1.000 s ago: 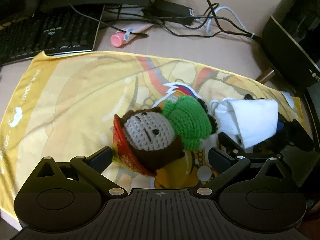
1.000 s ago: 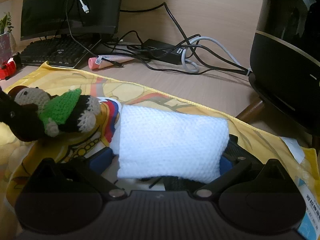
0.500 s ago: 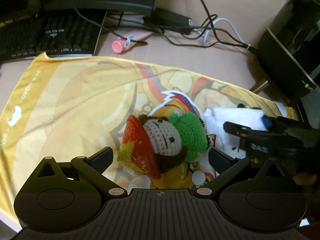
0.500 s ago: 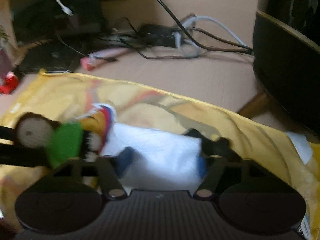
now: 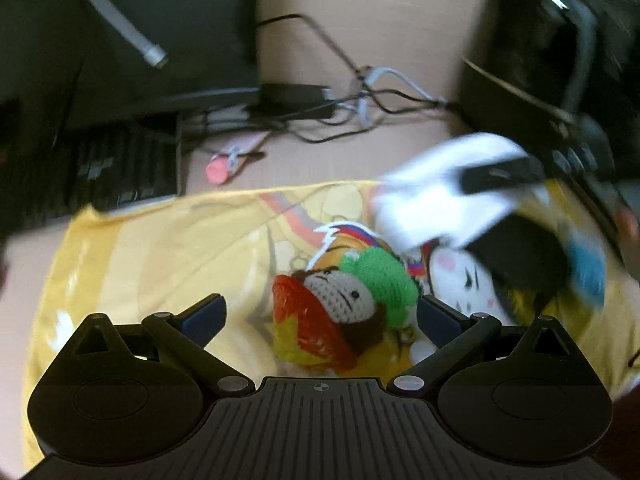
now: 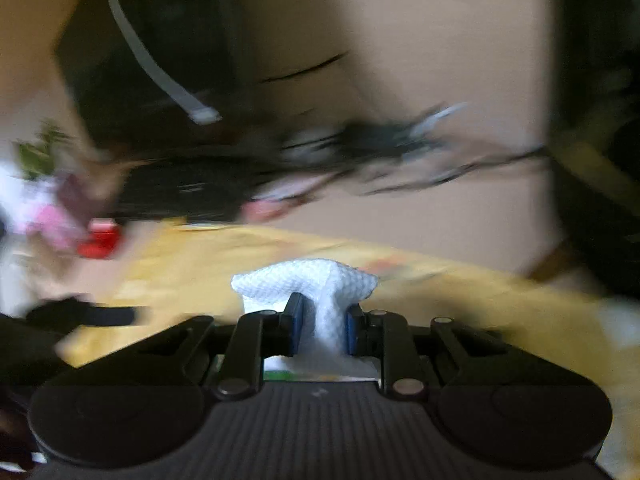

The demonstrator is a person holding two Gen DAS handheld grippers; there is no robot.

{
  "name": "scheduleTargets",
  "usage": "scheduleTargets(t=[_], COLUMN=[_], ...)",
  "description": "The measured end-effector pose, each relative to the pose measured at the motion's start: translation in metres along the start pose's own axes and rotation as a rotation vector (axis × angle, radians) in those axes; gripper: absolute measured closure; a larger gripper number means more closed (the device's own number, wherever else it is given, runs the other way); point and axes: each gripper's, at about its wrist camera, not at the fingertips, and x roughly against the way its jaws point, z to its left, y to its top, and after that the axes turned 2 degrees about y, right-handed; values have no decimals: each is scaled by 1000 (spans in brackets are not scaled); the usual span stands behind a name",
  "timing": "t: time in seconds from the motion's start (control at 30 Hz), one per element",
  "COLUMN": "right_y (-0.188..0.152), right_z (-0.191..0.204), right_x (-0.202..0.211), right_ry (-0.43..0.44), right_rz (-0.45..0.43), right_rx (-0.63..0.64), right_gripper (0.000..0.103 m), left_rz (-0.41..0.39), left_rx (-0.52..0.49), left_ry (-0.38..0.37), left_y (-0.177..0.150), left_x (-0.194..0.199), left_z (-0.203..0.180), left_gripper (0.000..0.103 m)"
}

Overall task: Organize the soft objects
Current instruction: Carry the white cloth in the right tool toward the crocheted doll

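A crocheted doll (image 5: 352,300) with a grey face, brown hair and green body lies on the yellow printed cloth (image 5: 168,248), partly over a red and yellow piece (image 5: 304,328). My left gripper (image 5: 320,316) stands open around the doll, fingers apart on either side without touching it. My right gripper (image 6: 320,326) is shut on a folded white towel (image 6: 308,280), pinched at its middle. In the left wrist view the same white towel (image 5: 436,196) hangs lifted above the cloth at the right, blurred, over a printed face (image 5: 464,280).
A black keyboard (image 5: 100,168) and monitor base sit behind the cloth at the left. A pink tube (image 5: 232,156) and tangled cables (image 5: 360,96) lie on the desk beyond. A large dark appliance (image 5: 560,80) stands at the right. The right wrist view is heavily blurred.
My right gripper has closed on the white towel and lifted it off the cloth, uncovering a printed face. The left gripper has pulled back and tilted up, still open around the doll.
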Motion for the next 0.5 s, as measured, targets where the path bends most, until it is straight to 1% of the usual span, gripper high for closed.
scheduleTargets(t=[0.03, 0.1, 0.13, 0.17, 0.23, 0.27, 0.33, 0.43, 0.5], right_y=[-1, -6, -8, -12, -18, -21, -26, -35, -39], right_z=[4, 10, 11, 10, 0, -7, -16, -19, -14], right_x=[-13, -36, -44, -48, -47, -44, -40, -34, -29], right_ry=[51, 108, 98, 57, 5, -12, -78, -168, -180], right_rz=[42, 110, 129, 135, 135, 133, 120, 103, 101], right_rx=[-24, -50, -48, -34, -54, -72, -80, -23, 31], right_gripper=[80, 80, 80, 80, 80, 80, 80, 80, 80], left_rz=[9, 16, 12, 4, -11, -14, -6, 4, -14], left_rx=[-30, -72, -83, -89, -91, -76, -39, -9, -32], left_ry=[-11, -27, -29, -29, -32, -37, -50, -57, -77], left_y=[0, 2, 2, 2, 1, 0, 0, 1, 3], left_x=[-2, -4, -4, -3, -1, -1, -4, -7, -3], left_z=[-2, -9, -12, -14, -16, -15, -11, -7, -8], left_gripper=[0, 0, 0, 0, 0, 0, 0, 0, 0])
